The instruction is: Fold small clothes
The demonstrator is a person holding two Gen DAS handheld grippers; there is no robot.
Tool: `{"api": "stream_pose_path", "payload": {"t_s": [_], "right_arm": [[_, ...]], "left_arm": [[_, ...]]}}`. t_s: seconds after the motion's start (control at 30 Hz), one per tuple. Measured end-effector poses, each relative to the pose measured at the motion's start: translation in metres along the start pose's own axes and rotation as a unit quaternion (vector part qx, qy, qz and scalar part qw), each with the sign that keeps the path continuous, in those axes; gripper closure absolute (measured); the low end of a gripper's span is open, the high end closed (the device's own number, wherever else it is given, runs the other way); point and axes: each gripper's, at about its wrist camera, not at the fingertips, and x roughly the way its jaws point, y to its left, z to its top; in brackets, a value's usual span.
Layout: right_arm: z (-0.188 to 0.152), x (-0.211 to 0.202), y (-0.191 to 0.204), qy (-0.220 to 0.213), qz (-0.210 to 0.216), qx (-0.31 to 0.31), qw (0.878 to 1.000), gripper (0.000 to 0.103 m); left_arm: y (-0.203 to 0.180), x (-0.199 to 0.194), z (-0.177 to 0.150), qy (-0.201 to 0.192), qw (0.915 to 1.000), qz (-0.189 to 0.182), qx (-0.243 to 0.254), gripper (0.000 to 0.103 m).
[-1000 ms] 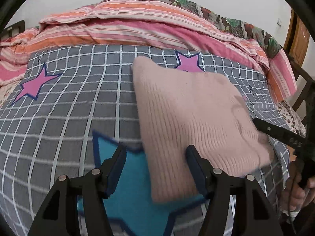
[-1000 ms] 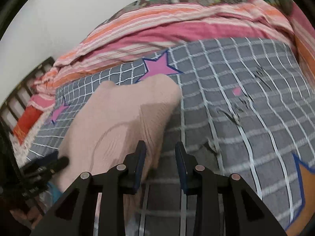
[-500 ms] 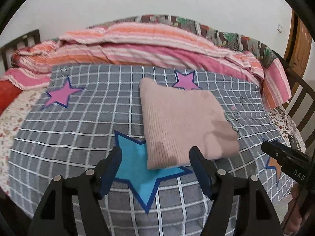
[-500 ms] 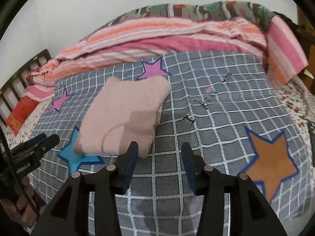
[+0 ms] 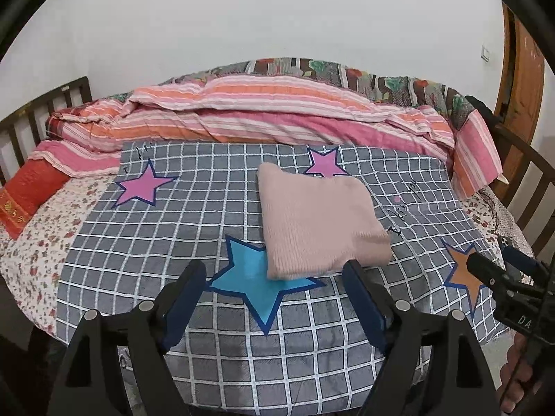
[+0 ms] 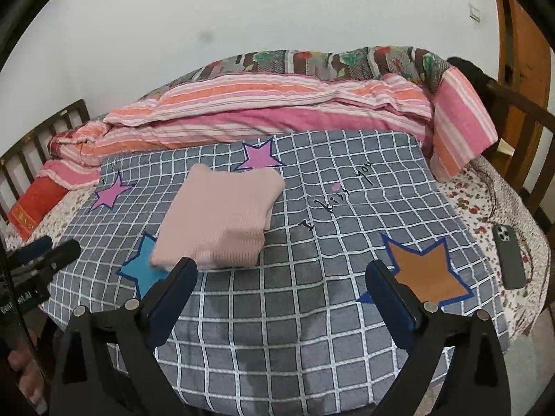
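A pink knitted garment (image 5: 319,222) (image 6: 222,218) lies folded into a thick rectangle on the grey checked mat (image 5: 145,242) (image 6: 329,242), partly over a blue star. My left gripper (image 5: 274,277) hangs above the mat's near edge, short of the garment, its jaws opening with nothing between them. My right gripper (image 6: 281,277) is also drawn back above the near edge, to the right of the garment; its jaws are opening wide and hold nothing. Each gripper shows at the edge of the other's view, a hand beneath it.
A pink and orange striped quilt (image 5: 263,114) (image 6: 277,107) is heaped along the back of the bed. A red cushion (image 5: 27,194) lies far left. A dark phone (image 6: 508,253) rests on the floral sheet at right. Wooden bed rails (image 5: 530,180) stand at both ends.
Both grippers have pulled back and up from the garment, which now lies alone and looks smaller. The right jaws went from nearly closed at its edge to wide; the left widened too.
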Motion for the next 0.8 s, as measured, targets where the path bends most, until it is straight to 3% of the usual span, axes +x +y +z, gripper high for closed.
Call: {"api": "stream_pose_path", "payload": {"t_s": [0.8], "right_arm": [[-0.01, -0.018, 0.006, -0.001, 0.0, -0.003, 1.0, 0.006]], "left_arm": [[0.002, -0.021, -0.008, -0.007, 0.9999, 0.013, -0.003, 0.023]]}}
